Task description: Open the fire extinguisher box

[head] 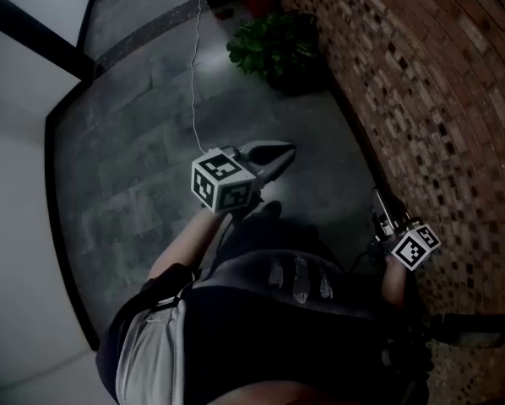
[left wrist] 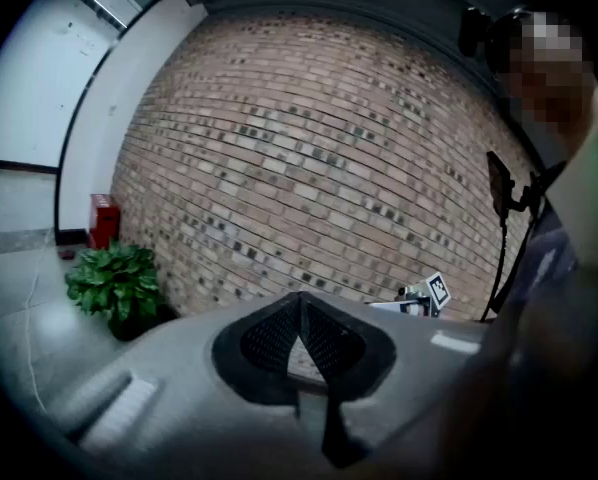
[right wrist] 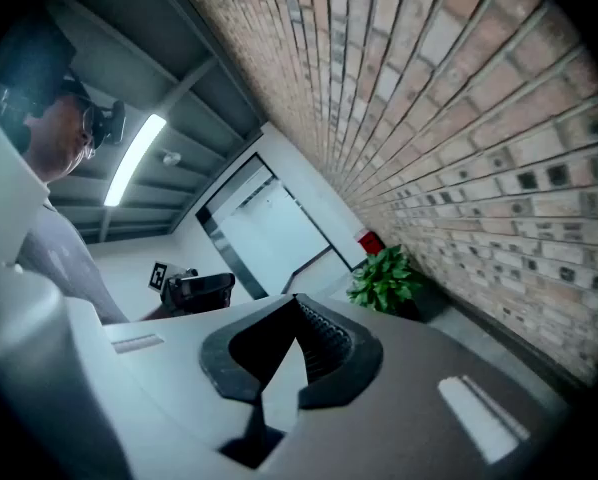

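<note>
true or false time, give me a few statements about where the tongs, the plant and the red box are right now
1. The left tongs are shut with nothing between them. True.
2. The right tongs are clamped on the small red box. False: they are shut on nothing, and the box stands far off down the hall, at the far end of the wall.
3. The leafy green potted plant stands on the dark grey tiled floor beside the brown brick wall. True.
4. The red box is nearer to the person than the plant is. False: the box lies beyond the plant.
</note>
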